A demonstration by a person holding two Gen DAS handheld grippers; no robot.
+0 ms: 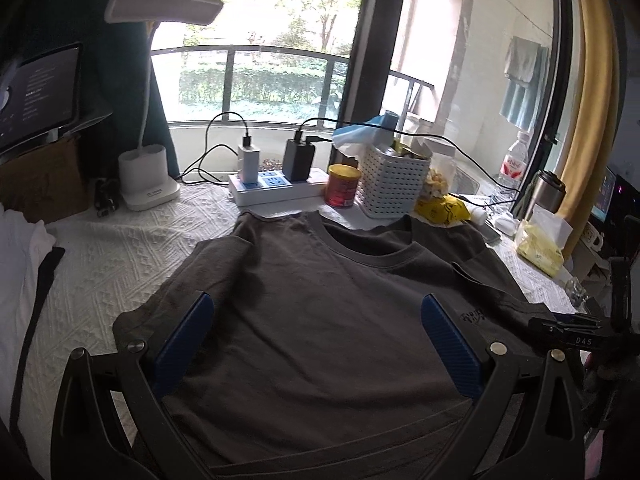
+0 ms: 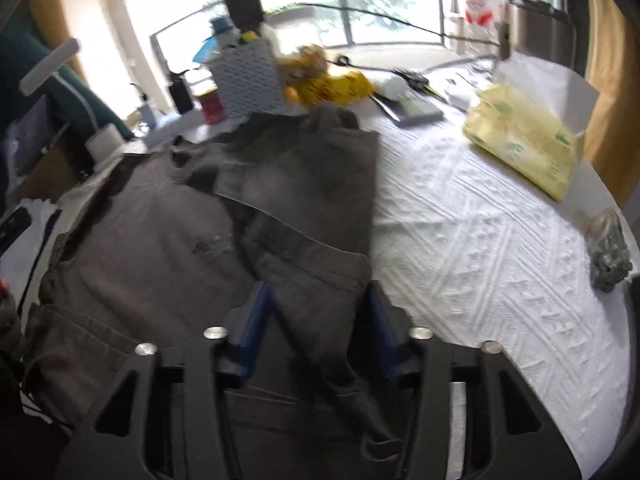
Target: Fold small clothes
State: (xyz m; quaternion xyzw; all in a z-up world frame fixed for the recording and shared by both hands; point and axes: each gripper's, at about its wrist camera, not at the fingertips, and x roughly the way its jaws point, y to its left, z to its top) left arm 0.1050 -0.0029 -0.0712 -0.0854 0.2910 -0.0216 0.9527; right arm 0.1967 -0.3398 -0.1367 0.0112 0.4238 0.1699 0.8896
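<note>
A dark grey T-shirt (image 1: 320, 272) lies front up on the white textured tablecloth (image 1: 120, 256), its neckline toward the window. My left gripper (image 1: 316, 320) hovers over the shirt's chest, its blue pads (image 1: 188, 336) wide apart with nothing between them. In the right wrist view, the shirt (image 2: 140, 220) has its right side and sleeve (image 2: 312, 184) folded inward over the body. My right gripper (image 2: 316, 304) sits low over that folded flap. Its blue pads stand a little apart, and the cloth shows in the gap between them. The picture is blurred, and no squeeze on the cloth shows.
Along the window stand a white desk lamp (image 1: 148, 180), a power strip (image 1: 276, 190) with chargers, a red can (image 1: 342, 186) and a white basket (image 1: 390, 184). A yellow tissue pack (image 2: 524, 140) lies at the right. White clothes (image 1: 20, 264) lie at the left edge.
</note>
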